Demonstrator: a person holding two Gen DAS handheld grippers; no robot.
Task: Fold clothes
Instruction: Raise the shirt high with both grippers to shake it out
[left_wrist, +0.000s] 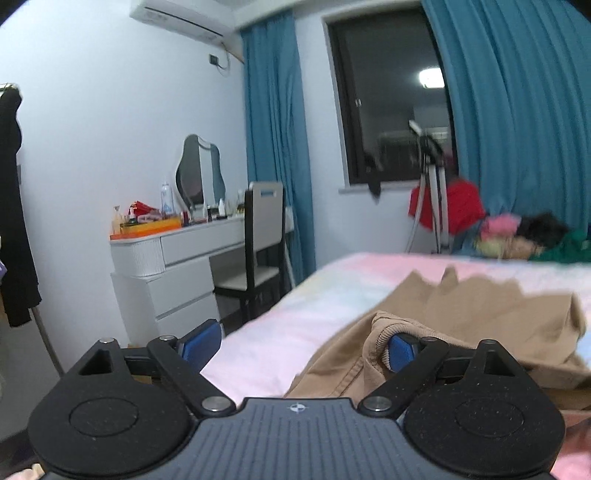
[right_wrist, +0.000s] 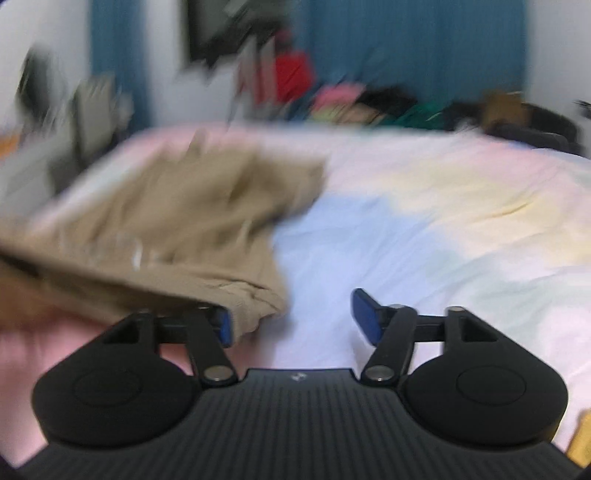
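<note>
A tan garment (left_wrist: 461, 317) lies crumpled on the pastel bed sheet (left_wrist: 295, 321). My left gripper (left_wrist: 301, 345) is open; its right blue pad (left_wrist: 400, 350) touches the garment's ribbed hem, which drapes over it. In the blurred right wrist view the same tan garment (right_wrist: 166, 229) lies to the left on the bed (right_wrist: 443, 221). My right gripper (right_wrist: 293, 319) is open; its left pad (right_wrist: 225, 325) sits at the garment's near corner, its right pad (right_wrist: 364, 314) over bare sheet.
A pile of coloured clothes (left_wrist: 517, 236) lies at the bed's far edge by blue curtains (left_wrist: 517, 110). A tripod (left_wrist: 432, 184) stands near the window. A white dresser (left_wrist: 173, 269) and a chair (left_wrist: 258, 251) stand left of the bed.
</note>
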